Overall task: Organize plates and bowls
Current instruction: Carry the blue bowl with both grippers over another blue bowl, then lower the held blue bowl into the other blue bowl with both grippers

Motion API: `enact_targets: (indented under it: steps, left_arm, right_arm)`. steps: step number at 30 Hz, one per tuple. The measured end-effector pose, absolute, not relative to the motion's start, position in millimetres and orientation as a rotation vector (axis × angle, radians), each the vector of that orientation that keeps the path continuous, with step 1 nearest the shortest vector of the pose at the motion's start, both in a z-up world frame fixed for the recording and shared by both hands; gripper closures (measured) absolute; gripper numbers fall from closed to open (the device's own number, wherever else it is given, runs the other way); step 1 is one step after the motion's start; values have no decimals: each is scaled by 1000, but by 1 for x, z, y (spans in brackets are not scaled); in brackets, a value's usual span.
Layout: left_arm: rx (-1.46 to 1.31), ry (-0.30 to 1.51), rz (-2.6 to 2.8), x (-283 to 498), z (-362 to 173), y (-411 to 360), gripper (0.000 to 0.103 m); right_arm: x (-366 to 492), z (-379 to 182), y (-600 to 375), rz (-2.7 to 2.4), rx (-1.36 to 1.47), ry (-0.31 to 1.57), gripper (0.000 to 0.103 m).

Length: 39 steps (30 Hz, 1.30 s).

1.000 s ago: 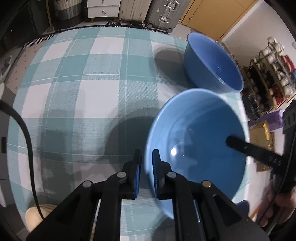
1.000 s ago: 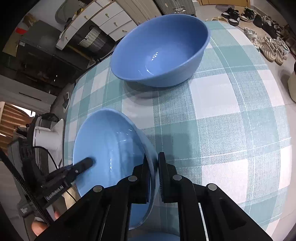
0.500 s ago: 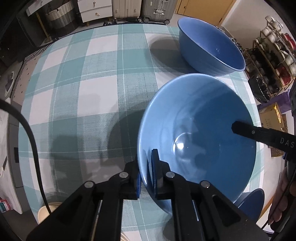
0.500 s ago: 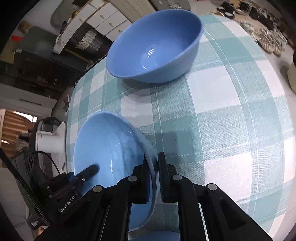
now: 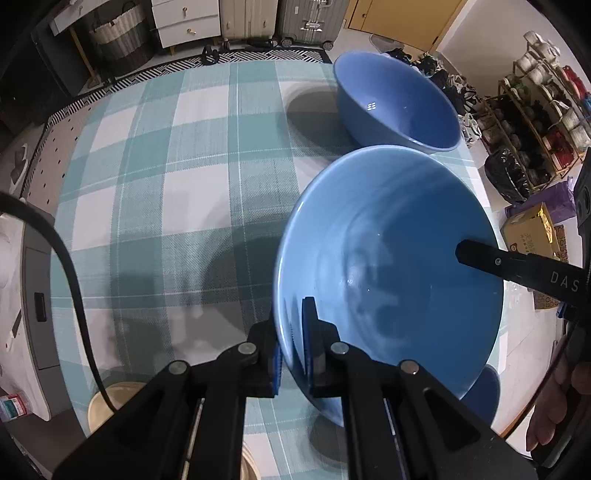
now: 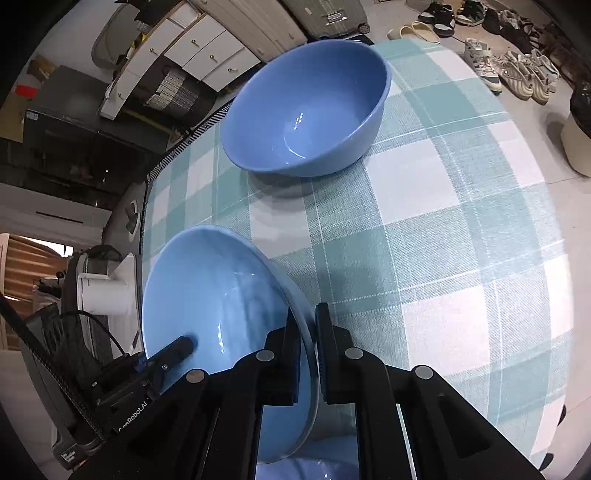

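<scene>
A blue bowl (image 5: 388, 258) hangs above the checked tablecloth, held by both grippers on opposite rims. My left gripper (image 5: 293, 332) is shut on its near rim. My right gripper (image 6: 308, 332) is shut on the other rim of the same bowl (image 6: 207, 295); one of its fingers (image 5: 480, 256) reaches into the bowl in the left wrist view. A second, larger blue bowl (image 5: 395, 99) sits on the table beyond, also in the right wrist view (image 6: 306, 110). Another blue dish (image 6: 314, 465) lies under the held bowl, mostly hidden.
The table (image 5: 166, 184) has a teal and white checked cloth. A tan stool (image 5: 110, 402) stands by its near edge. A shelf of cups (image 5: 546, 110) is at the right, drawers and suitcases (image 5: 258, 18) beyond. Shoes (image 6: 517, 74) lie on the floor.
The held bowl has risen off the table and come toward the far bowl, with both grippers still shut on its rims. A blue dish has come into view beneath it.
</scene>
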<state>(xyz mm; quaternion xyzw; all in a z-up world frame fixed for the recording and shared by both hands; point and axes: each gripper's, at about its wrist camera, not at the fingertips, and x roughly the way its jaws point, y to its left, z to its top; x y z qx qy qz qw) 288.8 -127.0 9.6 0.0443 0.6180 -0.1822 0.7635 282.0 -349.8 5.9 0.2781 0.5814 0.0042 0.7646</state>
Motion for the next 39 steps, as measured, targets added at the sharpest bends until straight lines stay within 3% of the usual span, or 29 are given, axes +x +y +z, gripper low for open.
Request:
enact_targets:
  steps: [15, 39]
  left_arm:
    - [39, 1321, -430, 242, 57, -131, 97]
    - [34, 1319, -395, 135, 32, -135, 95]
  right_arm:
    - [213, 72, -358, -2, 582, 1180, 95]
    - [85, 50, -349, -44, 541, 1151, 95]
